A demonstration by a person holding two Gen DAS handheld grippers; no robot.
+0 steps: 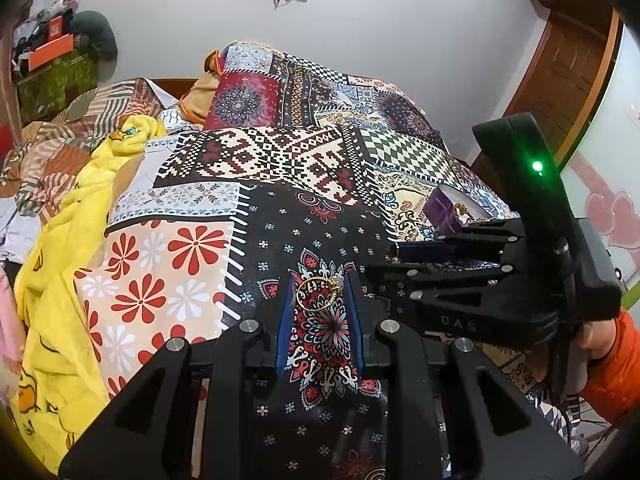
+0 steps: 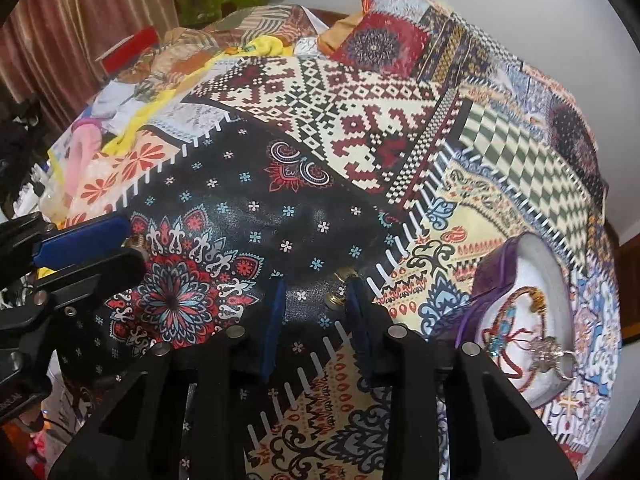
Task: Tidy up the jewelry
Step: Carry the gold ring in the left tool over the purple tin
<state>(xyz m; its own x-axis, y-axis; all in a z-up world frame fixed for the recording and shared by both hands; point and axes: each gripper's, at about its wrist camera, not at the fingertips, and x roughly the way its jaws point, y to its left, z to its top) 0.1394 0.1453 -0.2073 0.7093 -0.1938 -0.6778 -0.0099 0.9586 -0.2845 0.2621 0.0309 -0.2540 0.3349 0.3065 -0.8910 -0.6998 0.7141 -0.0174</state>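
Observation:
A gold ring point(image 1: 318, 294) lies on the patterned bedspread point(image 1: 280, 168), between the blue pads of my left gripper point(image 1: 319, 280), which is open around it. My right gripper point(image 2: 316, 292) is open too; a small gold earring point(image 2: 339, 290) sits at the tip of its right finger point(image 2: 356, 300), touching or just beside it. A purple jewelry box point(image 2: 520, 320) with a white lining lies to the right and holds a bracelet, a silver ring and a gold piece. The box also shows in the left wrist view point(image 1: 452, 208), behind the right gripper point(image 1: 394, 254).
A yellow blanket point(image 1: 60, 260) and crumpled clothes lie along the bed's left side. A green box point(image 1: 52, 80) with clutter stands at the back left. A wooden door point(image 1: 560, 64) is at the right. My left gripper shows at the left in the right wrist view point(image 2: 124, 236).

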